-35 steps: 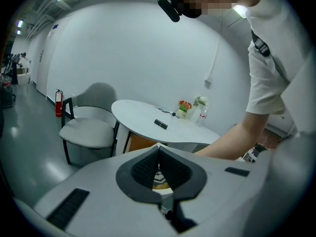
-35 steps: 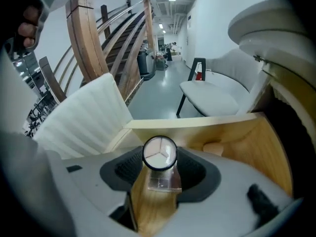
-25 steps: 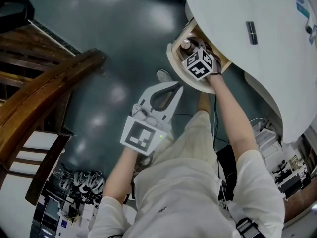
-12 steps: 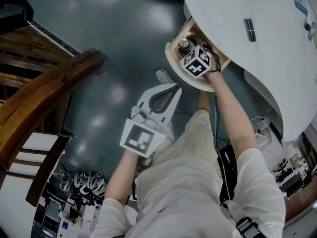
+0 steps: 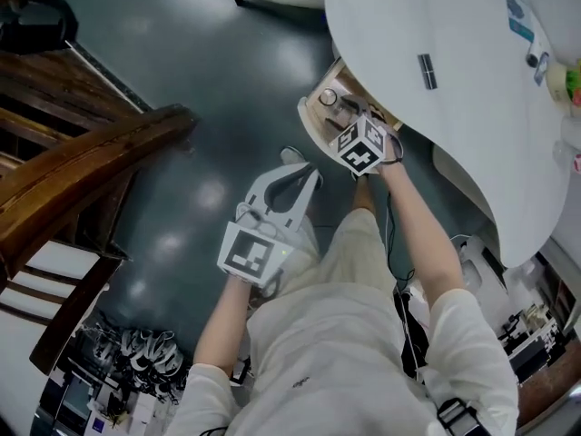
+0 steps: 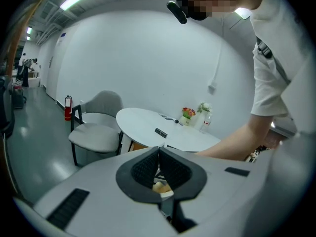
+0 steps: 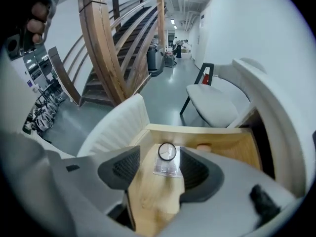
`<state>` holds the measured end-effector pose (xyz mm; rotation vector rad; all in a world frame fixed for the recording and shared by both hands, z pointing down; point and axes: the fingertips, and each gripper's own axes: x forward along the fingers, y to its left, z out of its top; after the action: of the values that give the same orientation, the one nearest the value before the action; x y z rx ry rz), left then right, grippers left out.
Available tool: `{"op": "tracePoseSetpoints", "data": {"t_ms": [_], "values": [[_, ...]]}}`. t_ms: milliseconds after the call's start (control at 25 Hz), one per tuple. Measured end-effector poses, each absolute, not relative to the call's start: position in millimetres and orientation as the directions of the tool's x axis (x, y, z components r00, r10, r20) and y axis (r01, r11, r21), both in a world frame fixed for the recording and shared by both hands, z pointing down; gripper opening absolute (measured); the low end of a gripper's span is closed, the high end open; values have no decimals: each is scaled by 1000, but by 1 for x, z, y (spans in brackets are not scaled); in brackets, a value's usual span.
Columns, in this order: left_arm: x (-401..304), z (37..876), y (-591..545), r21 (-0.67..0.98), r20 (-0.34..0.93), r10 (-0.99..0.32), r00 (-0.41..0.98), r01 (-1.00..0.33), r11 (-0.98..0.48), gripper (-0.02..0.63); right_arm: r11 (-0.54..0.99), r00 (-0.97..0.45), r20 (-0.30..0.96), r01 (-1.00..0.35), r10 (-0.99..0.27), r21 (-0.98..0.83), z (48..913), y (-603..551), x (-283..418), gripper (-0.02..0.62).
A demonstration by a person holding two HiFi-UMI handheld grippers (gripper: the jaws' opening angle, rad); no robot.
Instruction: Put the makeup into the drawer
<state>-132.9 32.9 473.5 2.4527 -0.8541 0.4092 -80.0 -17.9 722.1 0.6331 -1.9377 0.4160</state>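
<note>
The makeup, a clear flat case with a round lid, lies on the wooden floor of the open drawer. My right gripper hangs above it, open, and its pads touch nothing. In the head view its marker cube hovers over the drawer, which juts out from under the white table, and the makeup shows inside. My left gripper is held away from the drawer over the floor. Its jaws are shut with nothing between them.
The white round table overhangs the drawer and carries a slim dark item; flowers stand on it. A grey chair is next to the table. A wooden staircase rail runs along the left.
My right gripper has lifted up out of the drawer, leaving the makeup lying inside. The left gripper has risen a little.
</note>
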Motion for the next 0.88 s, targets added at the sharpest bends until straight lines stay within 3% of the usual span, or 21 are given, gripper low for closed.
{"op": "tracePoseSetpoints", "data": {"t_ms": [240,560,880], "values": [[-129,434,47,357,420,-559,715,-696,-623,11,826,-402,883,-563,-243,-30,656,7,-77,216],[-106,391,58,321,397,-649,649,-761,-564,11,861,-469,845,-509,-256,-21,581,29,-54,72],[-75,360,68,296,368,-718,591,-806,-512,11,873,-559,783,-486,-275,-41,510,41,-32,15]]}}
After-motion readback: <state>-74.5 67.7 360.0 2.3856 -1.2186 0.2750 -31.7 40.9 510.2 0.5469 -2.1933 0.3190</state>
